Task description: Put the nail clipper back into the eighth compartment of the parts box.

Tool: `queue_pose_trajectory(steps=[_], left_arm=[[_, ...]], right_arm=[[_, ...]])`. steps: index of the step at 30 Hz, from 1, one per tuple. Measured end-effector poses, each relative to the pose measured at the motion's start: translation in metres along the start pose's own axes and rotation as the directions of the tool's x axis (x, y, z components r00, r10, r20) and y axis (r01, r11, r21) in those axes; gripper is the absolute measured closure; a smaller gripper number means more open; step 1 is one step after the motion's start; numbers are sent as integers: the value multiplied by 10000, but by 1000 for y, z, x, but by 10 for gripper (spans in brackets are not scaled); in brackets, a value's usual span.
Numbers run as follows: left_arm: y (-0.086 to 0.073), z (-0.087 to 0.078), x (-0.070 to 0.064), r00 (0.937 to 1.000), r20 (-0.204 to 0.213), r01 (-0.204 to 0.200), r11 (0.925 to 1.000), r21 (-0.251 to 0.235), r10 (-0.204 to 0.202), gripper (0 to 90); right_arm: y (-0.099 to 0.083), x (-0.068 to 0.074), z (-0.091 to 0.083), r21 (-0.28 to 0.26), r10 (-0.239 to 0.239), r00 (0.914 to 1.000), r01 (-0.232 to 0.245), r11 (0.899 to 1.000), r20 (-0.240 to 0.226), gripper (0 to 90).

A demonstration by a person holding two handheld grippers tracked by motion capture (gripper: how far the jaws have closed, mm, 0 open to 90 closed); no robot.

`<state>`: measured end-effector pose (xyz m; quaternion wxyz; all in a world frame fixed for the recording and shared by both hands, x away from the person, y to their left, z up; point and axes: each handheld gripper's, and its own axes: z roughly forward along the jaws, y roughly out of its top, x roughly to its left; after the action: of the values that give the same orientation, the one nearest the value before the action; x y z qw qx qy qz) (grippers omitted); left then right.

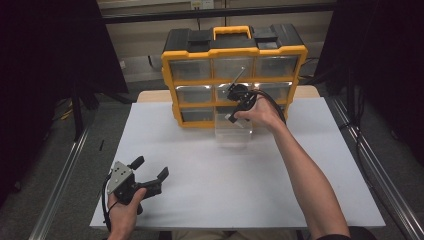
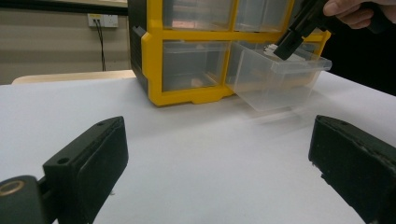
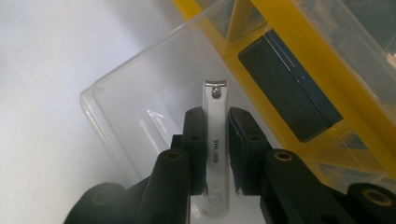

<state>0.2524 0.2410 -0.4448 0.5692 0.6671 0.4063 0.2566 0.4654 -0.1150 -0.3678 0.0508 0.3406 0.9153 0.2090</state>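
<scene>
Right gripper (image 3: pixel 216 154): you are pinching a nail clipper (image 3: pixel 215 140) over the pulled-out drawer (image 3: pixel 140 112).
Left gripper (image 1: pixel 150 170): you are resting it, jaws spread, well before the drawer.

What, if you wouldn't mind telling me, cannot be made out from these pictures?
- Other drawers' contents: in the high view the organizer fronts glare; too small to tell.
- Nail clipper: its lower end is hidden between the right tool jaws in the right gripper view.
- Pulled-out clear drawer: its front is motion-blurred in the left gripper view.
- Left tool: its jaws are cut off by the left gripper view's bottom edge.
</scene>
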Motion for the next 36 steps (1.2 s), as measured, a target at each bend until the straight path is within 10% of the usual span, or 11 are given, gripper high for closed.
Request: queue_pose_trajectory(steps=[10, 36], left_arm=[[0, 0, -1, 10000, -9, 42, 10000, -37, -42, 48], [0, 3, 0, 9999, -161, 63, 10000, 20, -63, 52]], right_arm=[[-3, -3, 2, -87, 224, 9997, -225, 9997, -44, 769], [-20, -1, -4, -1969, 890, 9958, -910, 9762, -190, 301]])
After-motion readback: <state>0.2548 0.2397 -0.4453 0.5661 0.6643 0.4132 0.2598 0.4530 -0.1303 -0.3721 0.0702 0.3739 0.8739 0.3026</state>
